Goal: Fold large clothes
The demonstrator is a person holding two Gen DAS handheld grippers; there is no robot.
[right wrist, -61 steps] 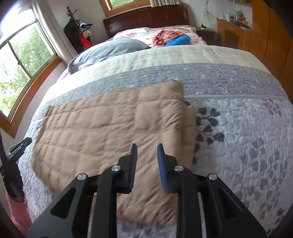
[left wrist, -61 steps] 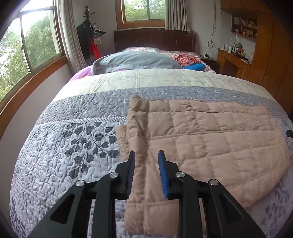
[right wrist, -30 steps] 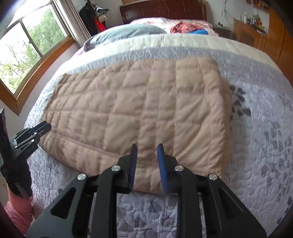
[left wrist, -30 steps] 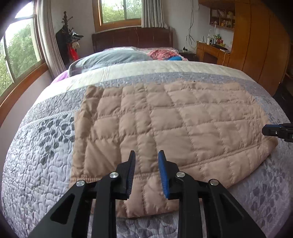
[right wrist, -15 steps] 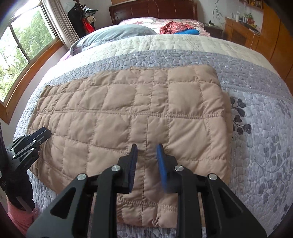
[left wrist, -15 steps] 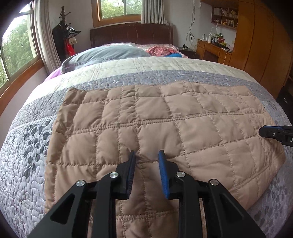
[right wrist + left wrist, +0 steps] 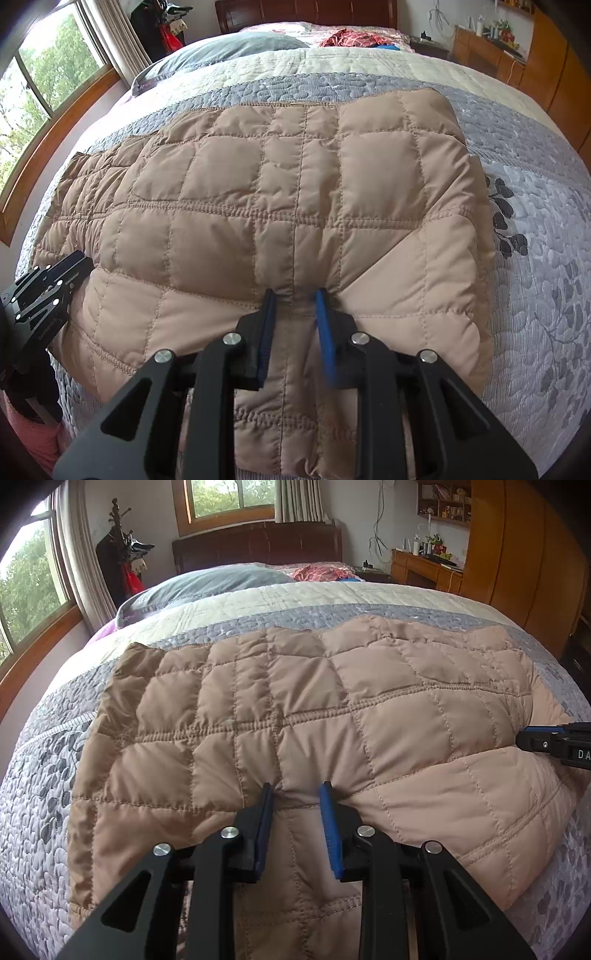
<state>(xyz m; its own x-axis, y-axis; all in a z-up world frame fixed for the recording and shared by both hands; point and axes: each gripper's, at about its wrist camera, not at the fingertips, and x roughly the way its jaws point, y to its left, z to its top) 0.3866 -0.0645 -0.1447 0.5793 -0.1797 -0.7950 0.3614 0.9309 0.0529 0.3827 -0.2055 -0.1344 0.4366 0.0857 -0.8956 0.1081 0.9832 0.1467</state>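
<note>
We had the tan quilted jacket spread flat across the grey patterned bedspread, and we took that jacket as our landmark for everything else. It lay crosswise on the near half of the bed, its folded near edge hanging toward us.

Our left gripper pointed down at the jacket's near part, a little toward its left half. Its two fingertips were pressed into the padding, with a ridge of tan fabric bunched up between the blue-lined jaws, which stood only narrowly apart. We read that as a pinch on the jacket.

Our right gripper did the same nearer the jacket's right half. Its tips dug into a stitched seam, the fabric puckered and drawn in between the jaws, so it too was clamped on a fold of the jacket. In the left wrist view that gripper's black tip showed at the jacket's right edge; in the right wrist view the left gripper's body sat at the jacket's left edge, above a pink sleeve.

Beyond the jacket's far edge ran a cream band of the bedspread, then a grey pillow and a red garment before the dark wooden headboard. Left of the jacket was the window; to its right, past the bedspread, stood the wooden wardrobe.
</note>
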